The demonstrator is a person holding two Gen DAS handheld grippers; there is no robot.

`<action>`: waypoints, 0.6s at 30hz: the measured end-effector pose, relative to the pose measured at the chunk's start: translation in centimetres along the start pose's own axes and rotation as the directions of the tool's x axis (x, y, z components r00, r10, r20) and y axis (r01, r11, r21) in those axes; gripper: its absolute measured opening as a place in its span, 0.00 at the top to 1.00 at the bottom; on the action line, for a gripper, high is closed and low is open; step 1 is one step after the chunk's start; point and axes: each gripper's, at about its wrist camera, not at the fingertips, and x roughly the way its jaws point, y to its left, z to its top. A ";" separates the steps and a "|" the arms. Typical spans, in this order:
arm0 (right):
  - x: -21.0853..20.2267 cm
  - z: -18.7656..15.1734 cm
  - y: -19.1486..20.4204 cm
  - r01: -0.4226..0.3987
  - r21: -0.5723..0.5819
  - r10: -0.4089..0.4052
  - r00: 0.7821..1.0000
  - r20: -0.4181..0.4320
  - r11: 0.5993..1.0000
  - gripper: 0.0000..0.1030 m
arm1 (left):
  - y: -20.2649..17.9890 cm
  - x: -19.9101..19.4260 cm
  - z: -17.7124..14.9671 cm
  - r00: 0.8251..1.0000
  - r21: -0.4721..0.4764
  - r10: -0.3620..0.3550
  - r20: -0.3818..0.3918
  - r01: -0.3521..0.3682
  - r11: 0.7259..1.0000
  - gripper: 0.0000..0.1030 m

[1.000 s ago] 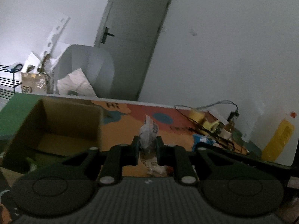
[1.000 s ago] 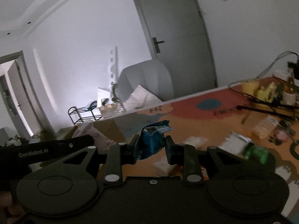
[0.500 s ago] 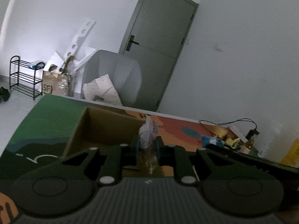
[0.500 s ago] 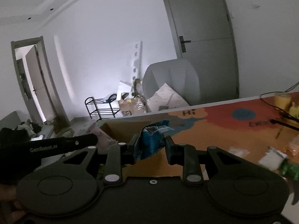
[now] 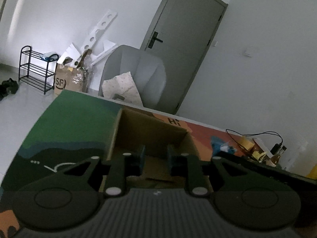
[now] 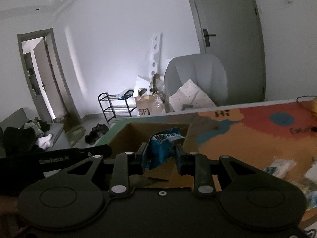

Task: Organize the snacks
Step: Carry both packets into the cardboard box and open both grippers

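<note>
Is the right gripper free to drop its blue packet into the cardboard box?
Probably yes. The right gripper holds the blue packet over the box, whose top is open; nothing blocks the way down.

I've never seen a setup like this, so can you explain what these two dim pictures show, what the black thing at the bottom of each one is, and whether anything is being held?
No robot arm here: a person carries a handheld two-finger tool in each hand, and each tool has a wide-angle camera looking forward along its fingers. That is the black shape at the bottom of each picture.

One picture comes from the left tool. Its fingers stand apart with nothing between them, poised over the open brown cardboard box.

The other comes from the right tool, which grips a crinkled blue snack packet above the same box.

The box sits on a table with a colourful green, orange and red printed cover. More small packets lie on it at the right.
</note>
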 end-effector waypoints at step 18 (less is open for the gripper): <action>-1.1 -0.8 -1.2 -0.017 0.061 0.018 1.000 -0.018 0.998 0.47 | 0.1 -3.2 -0.9 0.991 -0.010 0.122 0.059 -0.122 0.992 0.09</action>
